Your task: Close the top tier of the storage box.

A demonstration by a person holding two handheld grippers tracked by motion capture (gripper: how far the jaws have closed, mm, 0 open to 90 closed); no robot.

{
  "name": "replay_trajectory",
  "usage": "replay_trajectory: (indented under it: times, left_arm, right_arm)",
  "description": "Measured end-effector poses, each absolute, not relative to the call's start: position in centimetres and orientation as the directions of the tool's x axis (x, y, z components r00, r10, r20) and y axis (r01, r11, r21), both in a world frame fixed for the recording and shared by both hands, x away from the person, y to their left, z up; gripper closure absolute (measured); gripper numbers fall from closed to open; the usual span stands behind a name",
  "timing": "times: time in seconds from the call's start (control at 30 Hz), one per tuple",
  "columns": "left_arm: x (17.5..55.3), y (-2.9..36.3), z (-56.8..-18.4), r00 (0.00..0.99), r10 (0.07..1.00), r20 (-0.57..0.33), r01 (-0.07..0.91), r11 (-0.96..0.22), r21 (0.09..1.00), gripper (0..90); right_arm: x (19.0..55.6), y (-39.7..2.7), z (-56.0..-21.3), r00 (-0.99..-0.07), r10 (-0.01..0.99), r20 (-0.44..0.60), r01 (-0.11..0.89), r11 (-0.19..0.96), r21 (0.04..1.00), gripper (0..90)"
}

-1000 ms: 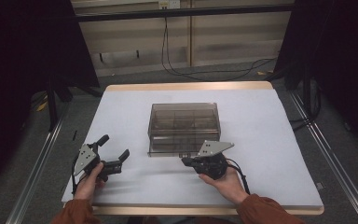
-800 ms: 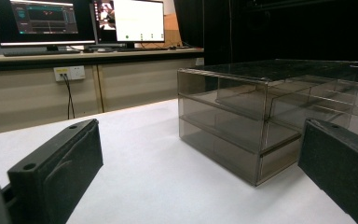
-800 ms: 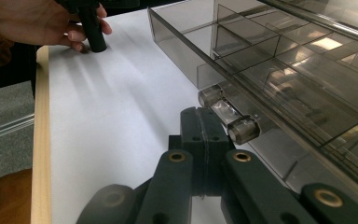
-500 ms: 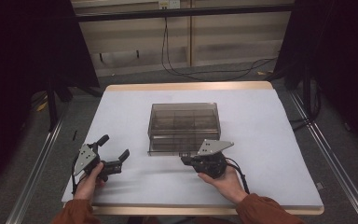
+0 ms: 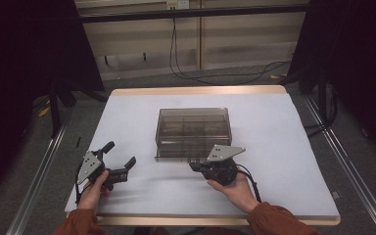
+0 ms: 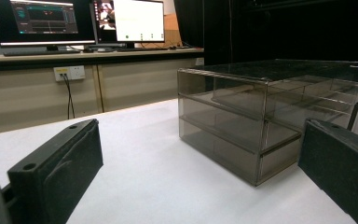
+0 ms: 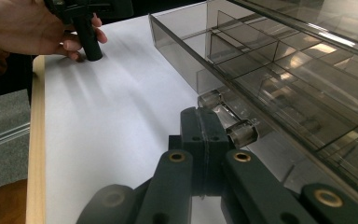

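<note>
Now right tongs (image 7: 204,140) pinch clear drawer handle (image 7: 228,122) of organizer box (image 5: 193,131), mid-table (image 5: 284,161); left tongs (image 5: 122,164) spread, near left. Pull straight toward near edge, level, keep box from sliding.

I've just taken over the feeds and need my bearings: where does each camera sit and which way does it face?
High view: above the near edge, looking down on the table; both forearms and tools.
Left gripper view: on the left tool, low, facing the drawer box and monitors; open jaws.
Right gripper view: on the right tool, shut by the drawer handle; left hand beyond.
All share the box.
</note>
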State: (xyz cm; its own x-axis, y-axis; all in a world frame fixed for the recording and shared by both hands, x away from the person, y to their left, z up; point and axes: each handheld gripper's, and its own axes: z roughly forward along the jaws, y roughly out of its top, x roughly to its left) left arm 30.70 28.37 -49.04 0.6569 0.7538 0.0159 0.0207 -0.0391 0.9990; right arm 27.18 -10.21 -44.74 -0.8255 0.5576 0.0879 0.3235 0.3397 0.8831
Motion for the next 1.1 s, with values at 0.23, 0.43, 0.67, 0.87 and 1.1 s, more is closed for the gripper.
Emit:
replay_trajectory:
  times: [0.23,0.43,0.67,0.87,1.1]
  left_arm:
    - [30.7,28.37,-49.04,0.656,0.754,0.016,0.02,-0.039,0.999,0.0]
    - [30.7,28.37,-49.04,0.657,0.754,0.016,0.021,-0.039,0.999,0.0]
    - [30.7,28.35,-49.04,0.656,0.755,0.015,0.02,-0.038,0.999,0.0]
    - [30.7,28.36,-49.04,0.656,0.754,0.016,0.02,-0.039,0.999,0.0]
    - [30.7,28.37,-49.04,0.657,0.754,0.015,0.021,-0.039,0.999,0.0]
  right_arm:
    - [27.26,-10.22,-44.76,-0.82,0.566,0.081,0.323,0.341,0.883,90.0]
    - [27.39,-10.27,-44.8,-0.817,0.569,0.088,0.327,0.333,0.885,90.0]
    - [27.43,-10.31,-44.79,-0.812,0.577,0.09,0.332,0.33,0.884,90.0]
    - [27.67,-10.17,-44.9,-0.812,0.577,0.087,0.331,0.332,0.883,90.0]
    - [27.81,-10.24,-44.95,-0.811,0.579,0.09,0.334,0.331,0.882,90.0]
